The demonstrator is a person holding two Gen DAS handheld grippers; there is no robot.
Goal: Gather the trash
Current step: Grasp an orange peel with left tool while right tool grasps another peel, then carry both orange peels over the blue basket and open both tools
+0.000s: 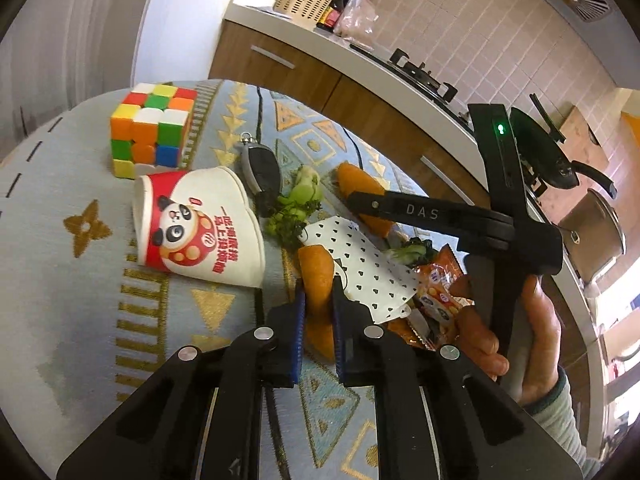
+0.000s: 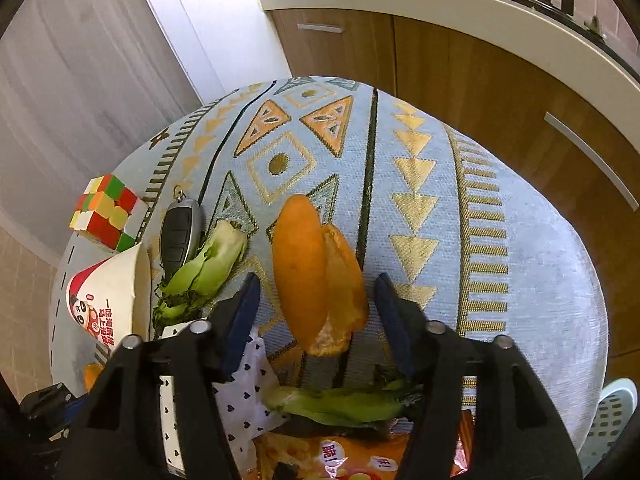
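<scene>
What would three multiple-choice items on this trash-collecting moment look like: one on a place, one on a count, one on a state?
1. The car key lies between:
A. the puzzle cube and the greens
B. two snack wrappers
C. two bowls

2. Orange peel pieces in the left wrist view:
A. one
B. two
C. four

3. The left gripper is:
A. wide open
B. shut on orange peel
C. shut on paper cup

Key: 1 A, cube beyond it, greens nearer. 2 B, one held, another under the right gripper. 3 B, pads press its sides.
</scene>
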